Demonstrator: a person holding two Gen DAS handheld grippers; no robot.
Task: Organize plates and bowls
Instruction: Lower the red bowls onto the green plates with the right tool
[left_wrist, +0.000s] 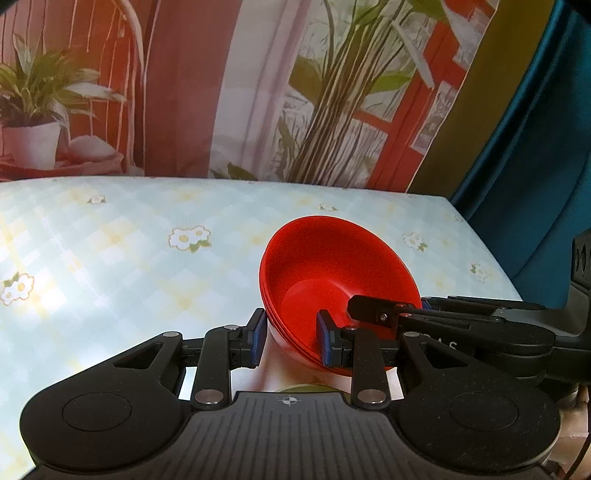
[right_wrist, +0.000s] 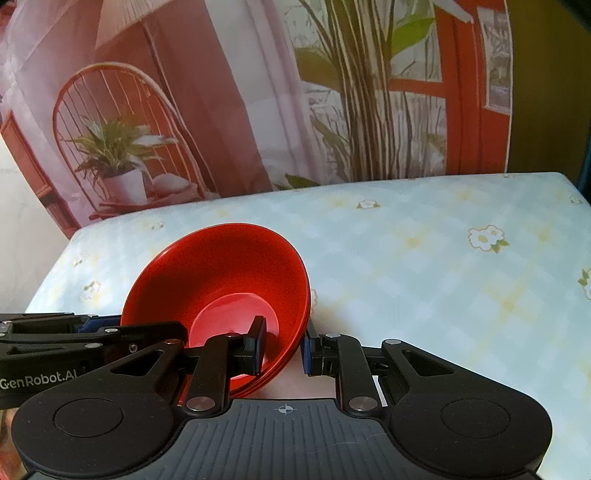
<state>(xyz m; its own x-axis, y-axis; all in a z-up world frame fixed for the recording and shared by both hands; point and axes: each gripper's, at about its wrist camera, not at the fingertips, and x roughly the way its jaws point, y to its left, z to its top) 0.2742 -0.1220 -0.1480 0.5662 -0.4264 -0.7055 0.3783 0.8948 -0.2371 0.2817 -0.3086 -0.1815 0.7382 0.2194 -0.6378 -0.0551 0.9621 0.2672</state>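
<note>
Red bowl stack (left_wrist: 332, 273) rim-pinched by both claws, left (left_wrist: 291, 339) and right (right_wrist: 282, 347), underside hidden.

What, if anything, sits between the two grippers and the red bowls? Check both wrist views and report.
Nothing visible does. The left gripper straddles the near rim of the stacked red bowls, one pad inside and one outside; the right gripper straddles the opposite rim likewise. The flowered tablecloth beyond them shows no other objects.

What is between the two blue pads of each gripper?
The wall of the red bowls: in each wrist view one pad sits inside, one outside, on the left gripper and the right gripper.
</note>
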